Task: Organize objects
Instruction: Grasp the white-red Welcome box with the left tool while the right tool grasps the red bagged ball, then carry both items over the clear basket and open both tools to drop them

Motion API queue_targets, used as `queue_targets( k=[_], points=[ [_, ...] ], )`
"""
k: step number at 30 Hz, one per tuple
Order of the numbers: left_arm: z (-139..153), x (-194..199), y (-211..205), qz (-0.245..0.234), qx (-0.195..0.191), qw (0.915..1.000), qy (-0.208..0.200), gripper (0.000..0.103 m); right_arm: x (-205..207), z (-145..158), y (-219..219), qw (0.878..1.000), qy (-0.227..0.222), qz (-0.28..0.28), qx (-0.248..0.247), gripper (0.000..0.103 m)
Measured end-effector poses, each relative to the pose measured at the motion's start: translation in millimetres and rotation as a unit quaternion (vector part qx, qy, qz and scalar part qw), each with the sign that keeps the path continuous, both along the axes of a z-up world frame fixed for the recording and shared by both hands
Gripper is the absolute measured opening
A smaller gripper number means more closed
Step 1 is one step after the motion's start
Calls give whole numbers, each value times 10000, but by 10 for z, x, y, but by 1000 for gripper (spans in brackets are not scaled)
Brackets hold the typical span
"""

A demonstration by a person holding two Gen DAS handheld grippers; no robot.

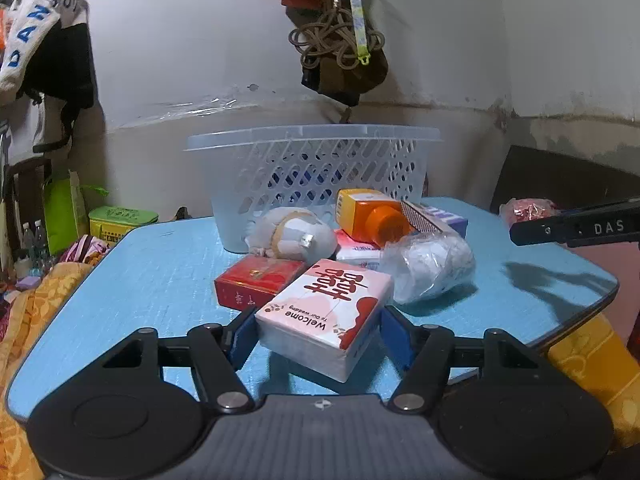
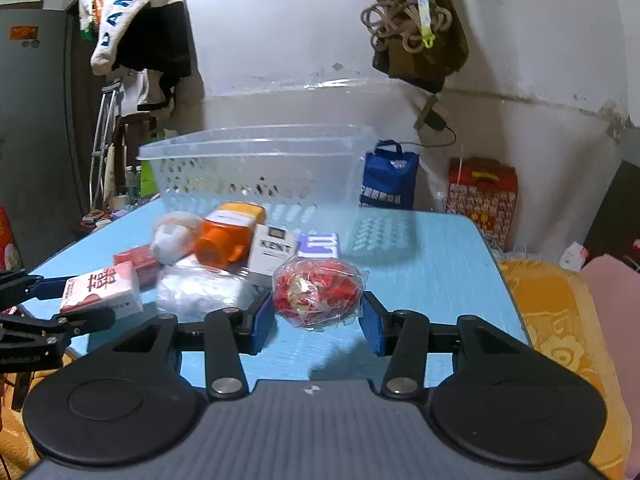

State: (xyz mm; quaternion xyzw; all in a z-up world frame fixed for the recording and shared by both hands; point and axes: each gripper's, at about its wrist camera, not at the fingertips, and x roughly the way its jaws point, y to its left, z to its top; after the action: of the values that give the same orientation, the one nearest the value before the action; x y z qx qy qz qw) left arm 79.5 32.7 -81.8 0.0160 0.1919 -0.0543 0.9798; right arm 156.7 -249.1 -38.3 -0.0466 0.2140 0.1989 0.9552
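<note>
Blue table (image 1: pixel 152 276) sits by a white wall, with a clear basket (image 1: pixel 316 176) at its far edge. Going left to right in the left view: a red box (image 1: pixel 256 280) lies beside a pink pack (image 1: pixel 328 316) near the front edge. The left gripper (image 1: pixel 320 338) has its blue fingers on both sides of the pink pack, squeezing it. Behind sit a gray pouch (image 1: pixel 296 238), an orange bottle (image 1: pixel 372 216) and a white bag (image 1: pixel 430 268). In the right view, the right gripper (image 2: pixel 318 318) is wide around a red candy bag (image 2: pixel 318 290); I cannot tell if it touches.
</note>
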Motion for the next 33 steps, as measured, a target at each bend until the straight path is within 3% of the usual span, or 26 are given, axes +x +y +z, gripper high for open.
queue_targets(
  k=[15,22,26,33],
  points=[
    [301,-139,82,141,-392,9986,-333,67,-103,200,89,9992,-195,239,272,50],
    [589,-186,197,156,-828,9951,-524,67,-138,325,60,9978,-329,302,499,50],
    [690,-114,150,149,-745,9954,-580,67,-97,358,79,9973,-296,346,570,50],
    [887,116,235,204,-971,9937,-528,67,83,565,94,9956,-454,289,763,50]
  ],
)
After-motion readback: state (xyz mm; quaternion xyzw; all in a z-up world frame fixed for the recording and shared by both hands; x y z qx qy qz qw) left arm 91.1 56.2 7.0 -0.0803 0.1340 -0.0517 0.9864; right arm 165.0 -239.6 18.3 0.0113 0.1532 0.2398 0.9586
